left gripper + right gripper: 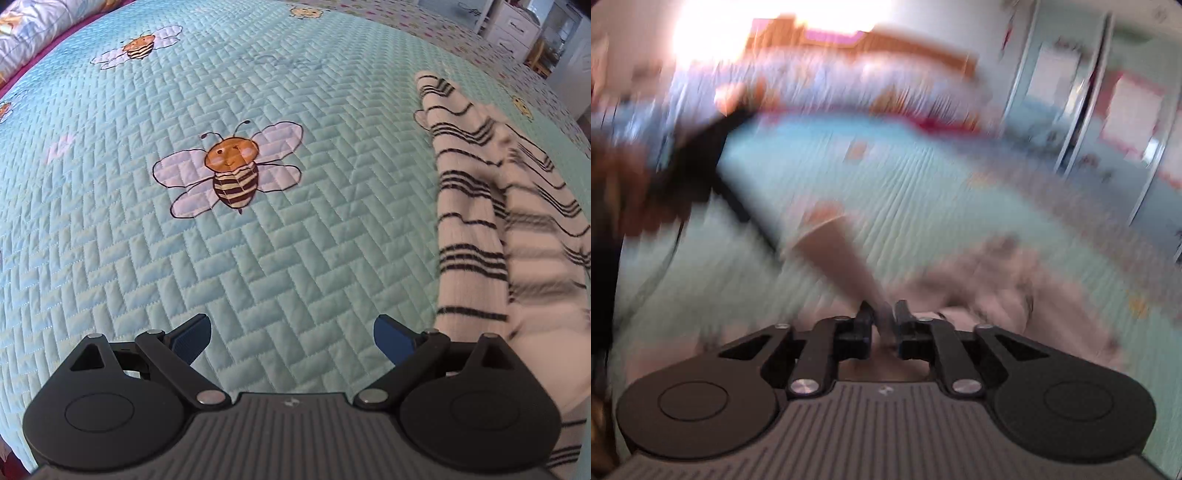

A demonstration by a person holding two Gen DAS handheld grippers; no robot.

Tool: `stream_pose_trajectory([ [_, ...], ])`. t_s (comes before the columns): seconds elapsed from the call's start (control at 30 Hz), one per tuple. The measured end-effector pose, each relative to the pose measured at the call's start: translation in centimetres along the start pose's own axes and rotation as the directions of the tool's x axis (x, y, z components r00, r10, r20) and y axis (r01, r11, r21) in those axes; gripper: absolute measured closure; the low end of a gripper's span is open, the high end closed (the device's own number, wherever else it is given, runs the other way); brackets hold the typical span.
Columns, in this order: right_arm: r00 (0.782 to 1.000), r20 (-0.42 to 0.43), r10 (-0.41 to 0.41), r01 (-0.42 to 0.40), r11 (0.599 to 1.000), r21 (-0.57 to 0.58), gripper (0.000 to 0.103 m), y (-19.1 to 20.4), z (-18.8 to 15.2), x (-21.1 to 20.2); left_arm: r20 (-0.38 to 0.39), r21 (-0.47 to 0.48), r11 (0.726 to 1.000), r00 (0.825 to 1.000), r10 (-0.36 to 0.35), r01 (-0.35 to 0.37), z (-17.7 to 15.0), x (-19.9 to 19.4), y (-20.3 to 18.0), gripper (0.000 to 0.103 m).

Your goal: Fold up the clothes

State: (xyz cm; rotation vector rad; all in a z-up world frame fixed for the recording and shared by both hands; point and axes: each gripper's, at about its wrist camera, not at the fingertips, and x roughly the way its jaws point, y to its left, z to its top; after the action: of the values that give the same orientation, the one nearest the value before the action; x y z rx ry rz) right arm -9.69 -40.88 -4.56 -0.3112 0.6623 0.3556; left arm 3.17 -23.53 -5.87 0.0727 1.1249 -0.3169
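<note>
Left wrist view looks down on a bed covered by a pale green quilt [258, 258] stitched with a bee [232, 173]. The left tool [291, 338] hangs over it released, its blue pads [192, 338] far apart with nothing between them. A white garment with dark stripes [476, 206] lies bunched along the right side of the quilt, partly blurred. Right wrist view is heavily smeared; the right tool [884, 314] has its jaws drawn close, clenched on a pale strip of the cloth [846, 254] that stretches away from the fingertips over the quilt.
</note>
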Motion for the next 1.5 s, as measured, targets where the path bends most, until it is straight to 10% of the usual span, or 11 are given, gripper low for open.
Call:
stream_pose_trajectory([
  [0.17, 0.999, -0.033, 0.025, -0.011, 0.924, 0.382, 0.070, -2.8, -3.2, -0.4, 0.025, 0.027, 0.998, 0.998, -0.058, 0.057, 0.0, -0.4, -2.0, 0.005],
  [0.23, 0.998, 0.038, 0.052, -0.065, 0.803, 0.592, 0.052, -3.8, -3.9, -1.2, 0.020, 0.054, 0.993, 0.994, -0.110, 0.109, -0.1, -0.4, -3.6, 0.005],
  [0.4, 0.974, 0.204, 0.100, -0.226, 0.373, 0.900, 0.050, -4.2, -7.5, -1.0, -0.012, 0.121, 0.966, 0.973, -0.230, 0.229, -1.1, -0.4, -7.9, 0.005],
  [0.6, 0.984, 0.138, 0.111, -0.156, 0.163, 0.974, 0.049, -2.1, -9.4, 1.9, -0.068, 0.103, 0.953, 0.958, -0.278, 0.284, -1.7, 0.6, -9.7, 0.005],
  [0.73, 0.984, 0.135, 0.116, -0.149, 0.122, 0.981, 0.054, -1.0, -9.4, 3.0, -0.092, 0.089, 0.949, 0.951, -0.294, 0.302, -1.9, 1.1, -10.5, 0.005],
  [0.87, 0.984, 0.141, 0.113, -0.149, 0.065, 0.987, 0.095, -0.7, -9.5, 2.9, -0.131, 0.069, 0.943, 0.940, -0.314, 0.325, -2.1, 1.8, -11.1, 0.005],
  [1.23, 0.899, 0.434, 0.058, -0.408, -0.250, 0.878, 0.097, -1.6, -12.3, 1.6, -0.205, -0.098, 0.899, 0.875, -0.439, 0.428, -1.6, 3.4, -10.5, 0.005],
  [1.33, 0.897, 0.439, 0.052, -0.408, -0.280, 0.869, 0.096, -1.8, -12.7, 1.8, -0.212, -0.118, 0.892, 0.867, -0.451, 0.435, -1.6, 3.3, -10.7, 0.005],
  [1.5, 0.945, 0.310, 0.103, -0.288, -0.185, 0.940, 0.086, -1.4, -12.7, 2.5, -0.212, -0.100, 0.887, 0.861, -0.462, 0.451, -1.8, 2.5, -10.9, 0.005],
])
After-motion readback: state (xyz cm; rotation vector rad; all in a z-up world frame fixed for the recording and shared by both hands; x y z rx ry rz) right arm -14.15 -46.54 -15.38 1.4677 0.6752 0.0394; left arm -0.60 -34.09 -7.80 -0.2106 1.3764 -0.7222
